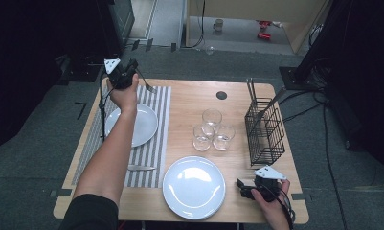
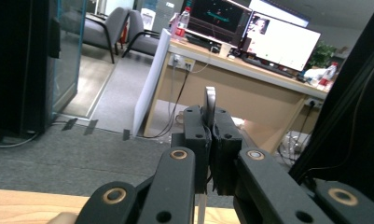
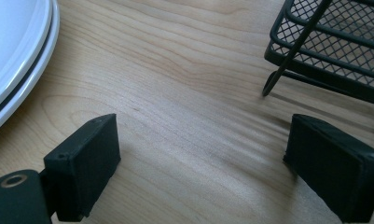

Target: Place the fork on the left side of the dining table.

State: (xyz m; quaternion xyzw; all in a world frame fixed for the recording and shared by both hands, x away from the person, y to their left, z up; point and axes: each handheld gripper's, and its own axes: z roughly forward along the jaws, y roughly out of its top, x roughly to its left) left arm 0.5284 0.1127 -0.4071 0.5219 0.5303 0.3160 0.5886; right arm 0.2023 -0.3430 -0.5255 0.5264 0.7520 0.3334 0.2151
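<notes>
Nearest you, your right gripper (image 1: 244, 188) rested low at the near right corner of the table (image 1: 237, 98), its jaws spread wide with only bare wood between them. Just to its left lay the near plate (image 1: 193, 187), and just beyond it stood the black wire basket (image 1: 265, 129), with another utensil (image 1: 267, 107) leaning in it. Three glasses (image 1: 211, 129) clustered mid-table. On the left, a knife (image 1: 141, 167) lay on the striped placemat (image 1: 156, 143) near the far plate (image 1: 144, 125). Farthest off, your left gripper (image 1: 133, 67) was raised over the mat's far edge, jaws pressed together on the spoon (image 1: 149, 86). Its handle (image 2: 210, 103) stuck up between the pads, while the bowl hung to the right of the gripper, above the mat.
</notes>
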